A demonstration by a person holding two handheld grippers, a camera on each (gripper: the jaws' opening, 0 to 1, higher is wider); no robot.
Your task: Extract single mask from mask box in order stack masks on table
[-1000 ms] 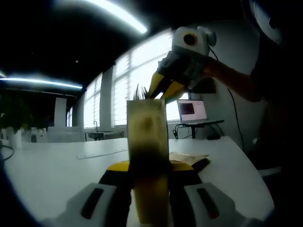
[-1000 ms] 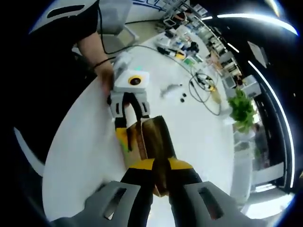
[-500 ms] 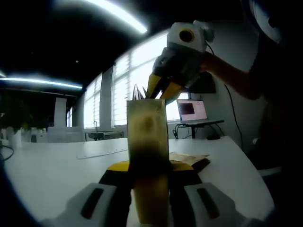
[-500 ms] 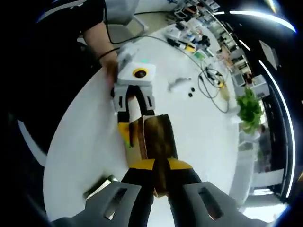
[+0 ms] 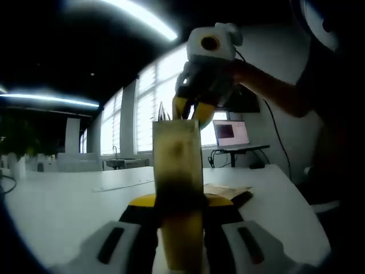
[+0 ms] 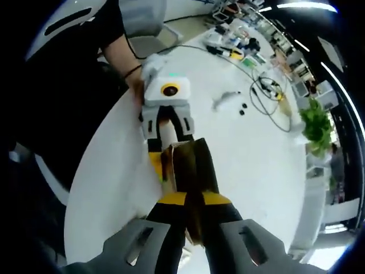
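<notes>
Claw work is split between the two hands at this moment: the left claw [image 5: 181,228] is clenched on the mask box [image 5: 178,171], a tall brownish carton held upright between its yellow-tipped jaws, while the right claw [image 5: 191,111] sits at the box's open top, its jaws closed on what looks like a thin edge of mask material, though the pictures are too dim there to be sure a mask is truly pinched. Over the last second the right claw has shifted in the left gripper view, sliding across above the box mouth and rising a little, while the box and the left claw have stayed put. In the right gripper view the right claw [image 6: 191,214] has its jaws pressed together over the top of the mask box [image 6: 191,168], and the left claw [image 6: 168,140] reaches in from the far side, nearer than it was a second ago. I judge this to be the start of the pull: the right hand is lifting and drawing sideways to free one mask. A few thin sheet edges [image 5: 162,111] stand up at the box mouth, so more than one may come. The white bench [image 5: 63,200] near the box awaits the stack.
</notes>
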